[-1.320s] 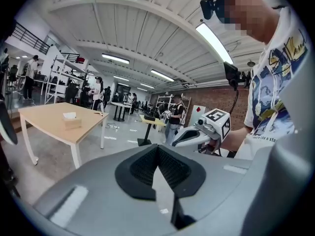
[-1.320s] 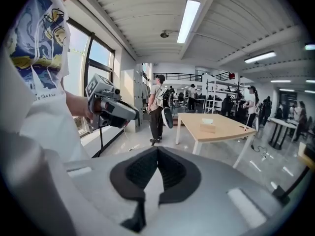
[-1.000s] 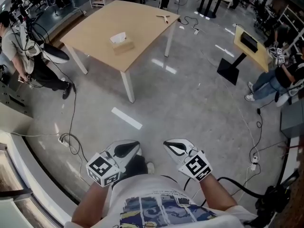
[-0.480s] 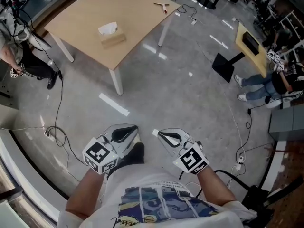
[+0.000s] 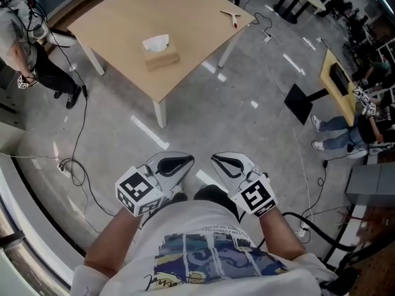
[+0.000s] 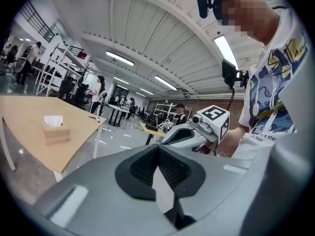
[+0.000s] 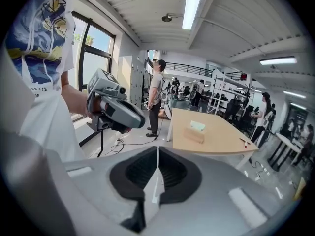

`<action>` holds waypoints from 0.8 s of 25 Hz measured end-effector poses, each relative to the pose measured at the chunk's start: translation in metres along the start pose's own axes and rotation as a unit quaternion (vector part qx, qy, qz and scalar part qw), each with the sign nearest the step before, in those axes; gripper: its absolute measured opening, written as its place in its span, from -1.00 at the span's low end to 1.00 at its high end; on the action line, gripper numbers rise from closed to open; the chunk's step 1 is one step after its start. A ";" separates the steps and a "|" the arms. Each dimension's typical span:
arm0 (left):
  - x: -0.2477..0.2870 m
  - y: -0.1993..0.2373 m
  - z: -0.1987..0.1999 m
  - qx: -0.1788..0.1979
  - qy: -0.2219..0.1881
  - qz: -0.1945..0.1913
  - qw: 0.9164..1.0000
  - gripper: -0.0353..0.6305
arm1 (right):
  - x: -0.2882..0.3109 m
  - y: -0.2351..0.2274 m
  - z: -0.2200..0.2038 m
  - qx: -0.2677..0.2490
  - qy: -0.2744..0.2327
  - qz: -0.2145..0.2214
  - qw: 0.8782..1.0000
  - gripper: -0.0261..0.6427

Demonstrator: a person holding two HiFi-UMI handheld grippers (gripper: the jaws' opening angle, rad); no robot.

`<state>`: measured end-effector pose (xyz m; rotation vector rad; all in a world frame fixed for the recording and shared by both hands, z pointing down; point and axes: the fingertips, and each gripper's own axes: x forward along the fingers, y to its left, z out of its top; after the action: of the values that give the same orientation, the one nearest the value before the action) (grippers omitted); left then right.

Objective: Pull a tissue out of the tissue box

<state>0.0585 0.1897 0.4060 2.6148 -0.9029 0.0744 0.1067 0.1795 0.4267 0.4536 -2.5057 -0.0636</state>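
Observation:
A tan tissue box (image 5: 161, 56) with a white tissue (image 5: 155, 42) standing out of its top sits on the light wooden table (image 5: 117, 23), far ahead of me. Both grippers are held close to my body over the concrete floor, well short of the table. My left gripper (image 5: 179, 162) is shut with nothing in it, and so is my right gripper (image 5: 221, 161). The left gripper view has the box (image 6: 55, 132) small at the left, beyond the closed left gripper (image 6: 158, 150). The right gripper view shows the tissue box (image 7: 196, 133) beyond the closed right gripper (image 7: 157, 154).
A small red-and-white tool (image 5: 233, 18) lies at the table's far corner. A person (image 5: 18, 39) stands left of the table, and cables (image 5: 77, 168) trail across the floor. A dark stand with a wooden top (image 5: 333, 73) and a seated person (image 5: 345, 128) are at the right.
The table and tissue box have shifted and grown a little in the head view as I move across the floor. Both grippers stay shut and in front of my body.

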 end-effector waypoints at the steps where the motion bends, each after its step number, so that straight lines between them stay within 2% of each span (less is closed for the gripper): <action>1: 0.000 0.004 0.001 0.000 0.000 0.004 1.000 -0.89 | 0.004 -0.006 0.003 -0.004 -0.001 0.004 1.000 -0.89; 6: 0.000 0.035 0.000 -0.022 0.001 0.026 0.999 -0.89 | 0.033 -0.030 0.018 -0.025 -0.005 0.035 0.999 -0.89; 10: 0.007 0.060 0.010 -0.012 -0.013 0.050 0.999 -0.89 | 0.058 -0.054 0.027 -0.032 -0.020 0.068 0.997 -0.89; 15: 0.022 0.102 0.030 -0.020 -0.017 0.107 0.994 -0.89 | 0.089 -0.092 0.032 -0.044 -0.028 0.121 0.991 -0.89; 20: 0.050 0.148 0.053 -0.019 -0.013 0.148 0.989 -0.89 | 0.118 -0.152 0.046 -0.058 -0.042 0.154 0.985 -0.89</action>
<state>0.0051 0.0334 0.4136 2.4327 -1.2837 0.0992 0.0368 -0.0056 0.4301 0.0135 -2.6075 -0.1079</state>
